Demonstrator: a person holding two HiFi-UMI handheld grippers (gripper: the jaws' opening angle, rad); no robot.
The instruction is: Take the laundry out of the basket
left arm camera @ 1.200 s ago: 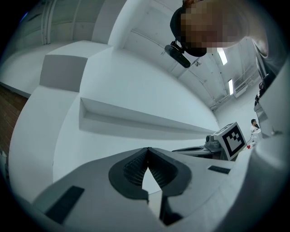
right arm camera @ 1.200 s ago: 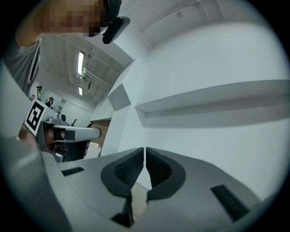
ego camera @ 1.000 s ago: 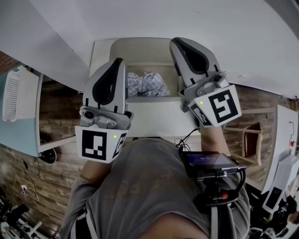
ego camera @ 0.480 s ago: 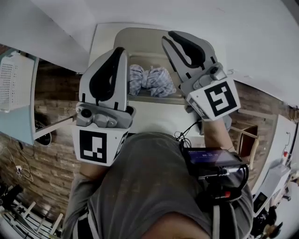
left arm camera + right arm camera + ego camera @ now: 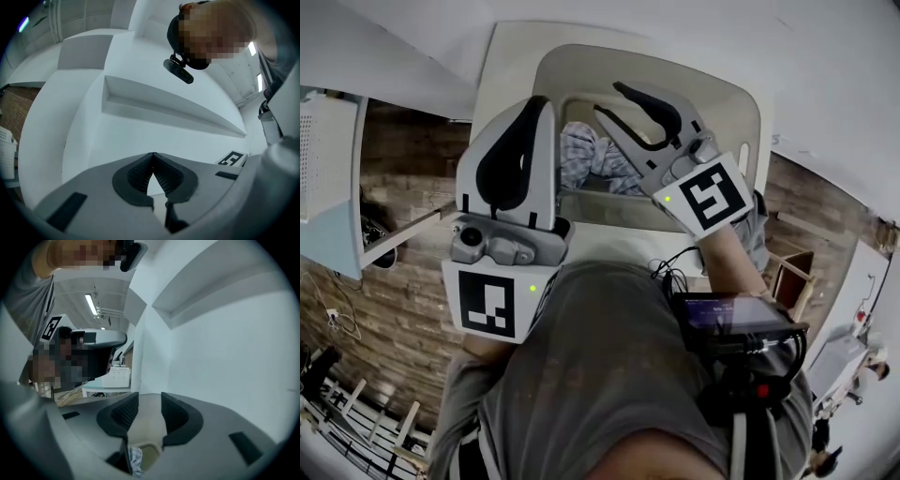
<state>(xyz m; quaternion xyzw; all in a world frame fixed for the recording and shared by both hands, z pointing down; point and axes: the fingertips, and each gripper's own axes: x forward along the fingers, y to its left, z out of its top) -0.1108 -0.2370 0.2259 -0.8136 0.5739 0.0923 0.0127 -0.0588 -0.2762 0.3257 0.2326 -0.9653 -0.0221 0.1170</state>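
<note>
Head view: found the laundry (image 5: 584, 155) lumped low in the basket (image 5: 741, 103), partly covered by both tools. Found the right gripper (image 5: 607, 98) over the basket's opening, fingers spread and just been opening, with nothing between them. Placed the laundry below those fingers and a little back toward the person. Judged the lump's long axis to run side to side across the basket, crosswise to the right fingers, with no clear end pointing any way. Found the left gripper (image 5: 541, 99) near the basket's left rim, fingers pressed together on nothing. Judged the right one the nearer and the better aimed. Left gripper view: saw the fingers touching at the tips, with only a white wall (image 5: 84, 140) and a ledge (image 5: 164, 105) beyond them, and no laundry or basket. Right gripper view: saw the fingers standing apart on an empty gap, the basket's beige inner wall (image 5: 146, 427) through it, and a scrap of checked laundry (image 5: 135, 461) at the very bottom. Judged from that a downward dip needed before any pinch.
</note>
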